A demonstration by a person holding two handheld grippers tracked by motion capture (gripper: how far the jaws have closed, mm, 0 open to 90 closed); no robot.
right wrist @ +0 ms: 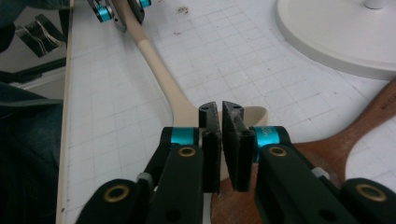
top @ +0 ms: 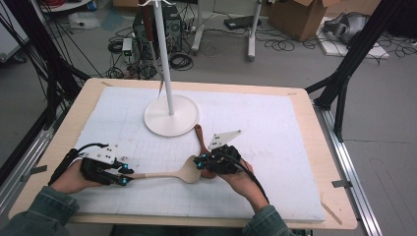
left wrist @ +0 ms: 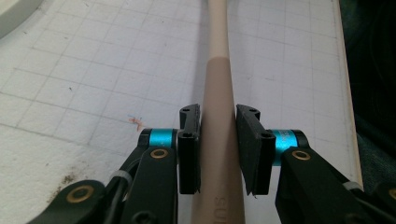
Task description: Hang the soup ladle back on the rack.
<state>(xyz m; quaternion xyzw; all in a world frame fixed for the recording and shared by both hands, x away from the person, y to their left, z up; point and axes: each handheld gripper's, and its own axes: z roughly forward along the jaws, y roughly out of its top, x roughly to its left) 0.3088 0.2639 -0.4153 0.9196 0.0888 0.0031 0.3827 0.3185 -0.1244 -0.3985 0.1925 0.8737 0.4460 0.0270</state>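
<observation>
Your pale spoon (top: 167, 174) lies along the near edge of the tabletop (top: 314, 147), bowl overlapping the brown wooden spoon (top: 200, 142). It looks light, stiff and smooth, so grip the handle firmly. The left gripper (left wrist: 218, 123) fingers clamp that handle; the right gripper (right wrist: 221, 109) fingers are pinched nearly together at the bowl's rim. The handle lettering is too cropped to read.

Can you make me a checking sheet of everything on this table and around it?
Surface: white gridded mat on a pale wooden table.
Job's things: pale beige long-handled spoon; dark brown wooden spoon beside it.
Clutter: white round-based stand.
Grippers: left gripper shut on the beige spoon's handle; right gripper shut by the spoon heads, grip unclear.
Cables: black cable trailing from the right gripper.
Surroundings: cardboard box, floor wires.
</observation>
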